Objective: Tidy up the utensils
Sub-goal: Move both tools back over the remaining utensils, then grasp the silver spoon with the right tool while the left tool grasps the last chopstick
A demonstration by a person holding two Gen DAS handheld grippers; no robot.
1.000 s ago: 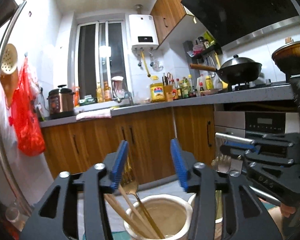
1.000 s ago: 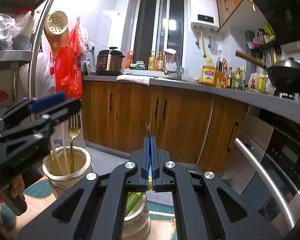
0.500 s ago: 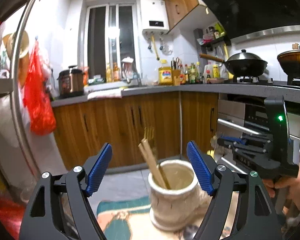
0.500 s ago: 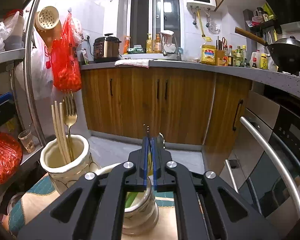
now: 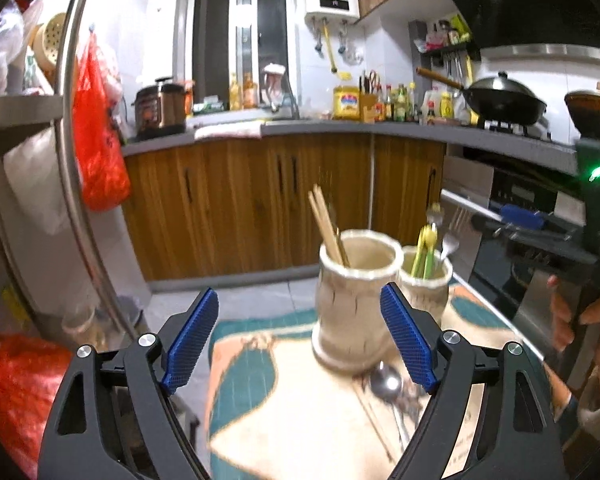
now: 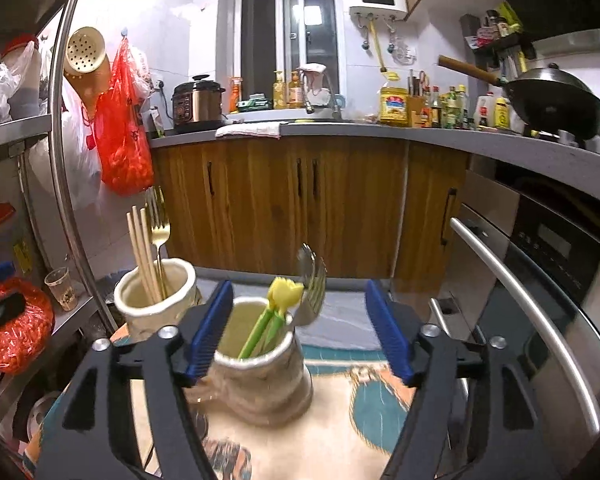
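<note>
Hand-held gripper on the right (image 6: 300, 328) was clamped flat a second ago on a thin utensil over the nearer holder; now its jaws are opening, wide apart, nothing pressed between the pads. A steel fork (image 6: 314, 280) sits in the grey holder (image 6: 260, 376) next to the green-and-yellow sticks (image 6: 276, 312), so that drop looks done. Left hand-held gripper (image 5: 300, 336) also opening and empty; its view has shifted from right above the cream holder (image 5: 356, 300) to behind it, so it reads as backing off. Chopsticks (image 5: 326, 220) and a gold fork (image 6: 158, 236) stand in that cream holder. More cutlery, a spoon (image 5: 386, 380) at least, lies on the patterned mat (image 5: 260, 380) just in front of it; the frame is blurred there, so count unclear. Likely next pick. Writing: the yellow oil jug (image 6: 394, 110) has a red-blue label and the wall heater (image 6: 380, 4) a small display, neither legible.
</note>
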